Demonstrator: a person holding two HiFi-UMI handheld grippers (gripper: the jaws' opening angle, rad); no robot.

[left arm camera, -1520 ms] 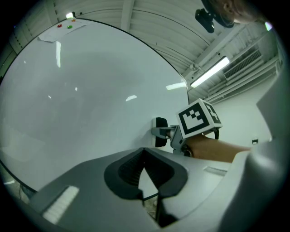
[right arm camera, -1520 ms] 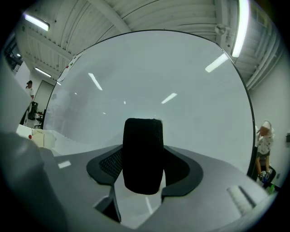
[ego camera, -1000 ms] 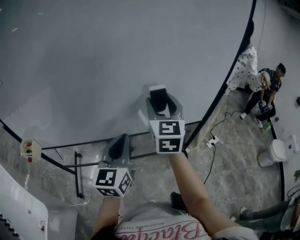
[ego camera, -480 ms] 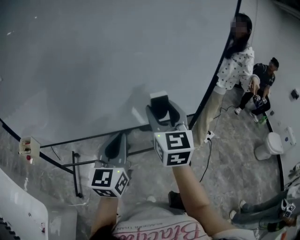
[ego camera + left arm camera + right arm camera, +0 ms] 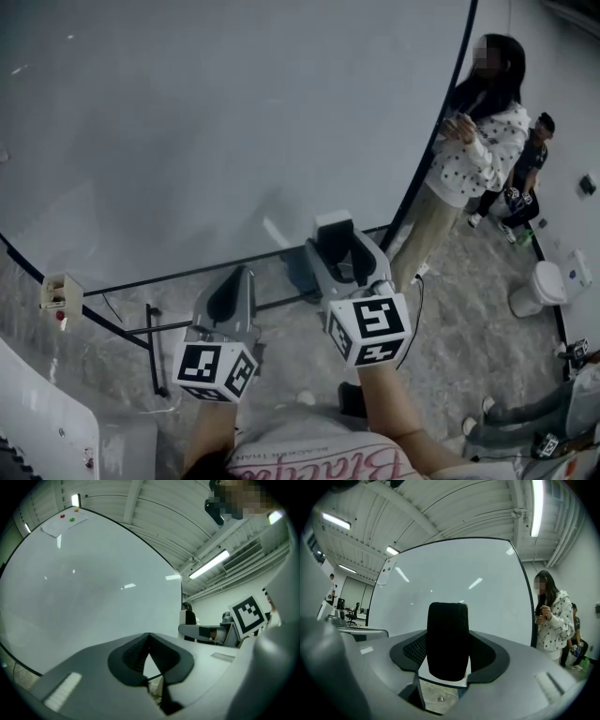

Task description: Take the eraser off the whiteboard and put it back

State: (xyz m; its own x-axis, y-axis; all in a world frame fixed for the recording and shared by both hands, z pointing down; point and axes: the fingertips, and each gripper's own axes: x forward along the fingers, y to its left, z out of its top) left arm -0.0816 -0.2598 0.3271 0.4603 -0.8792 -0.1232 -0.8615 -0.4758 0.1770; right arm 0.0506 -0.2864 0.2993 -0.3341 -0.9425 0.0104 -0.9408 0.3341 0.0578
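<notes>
The big whiteboard (image 5: 234, 122) fills the upper left of the head view and stands ahead in both gripper views (image 5: 93, 588) (image 5: 487, 578). My right gripper (image 5: 339, 236) is shut on the eraser (image 5: 336, 225), a block with a black felt face and a white back. It sits upright between the jaws in the right gripper view (image 5: 447, 639), a little off the board. My left gripper (image 5: 234, 289) hangs lower left of it. Its jaws meet at the tips (image 5: 149, 637) with nothing between them.
A person in a dotted white top (image 5: 473, 164) stands by the board's right edge, with another person (image 5: 525, 192) crouched behind. A white bucket (image 5: 536, 291) and a cable (image 5: 419, 277) lie on the floor. The board's black stand (image 5: 155, 352) is below left. A paper with magnets (image 5: 63, 522) hangs top left.
My right gripper has drawn back and to the right with the eraser in it. The left gripper shifted slightly. The person in the dotted top has walked into view by the board's right edge.
</notes>
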